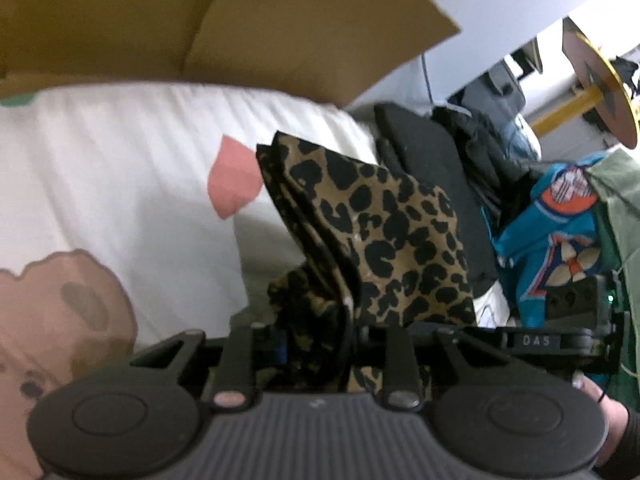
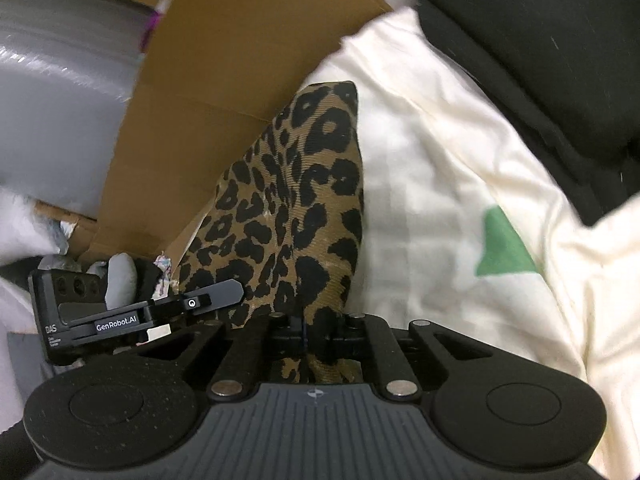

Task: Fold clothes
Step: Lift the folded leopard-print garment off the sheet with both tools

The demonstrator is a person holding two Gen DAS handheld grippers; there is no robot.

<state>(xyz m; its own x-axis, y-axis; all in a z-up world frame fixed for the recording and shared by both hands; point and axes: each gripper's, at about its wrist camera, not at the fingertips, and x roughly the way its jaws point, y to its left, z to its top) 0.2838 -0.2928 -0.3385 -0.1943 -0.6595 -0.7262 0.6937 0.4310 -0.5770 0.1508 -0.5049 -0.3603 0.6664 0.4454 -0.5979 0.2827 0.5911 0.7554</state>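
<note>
Left tongs (image 1: 352, 332), at the bottom centre of the left view, are pinched on a leopard-print garment (image 1: 384, 240), tan with black spots, bunched in folded layers and rising toward mid-frame over a white printed sheet (image 1: 140, 168). Right tongs (image 2: 306, 336) are likewise clamped on it, a peaked fold standing up centre-frame, cardboard (image 2: 224, 60) at upper left

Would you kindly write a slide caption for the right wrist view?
Right gripper shut on the folded leopard-print garment, held above a cream blanket beside a cardboard box.
</note>
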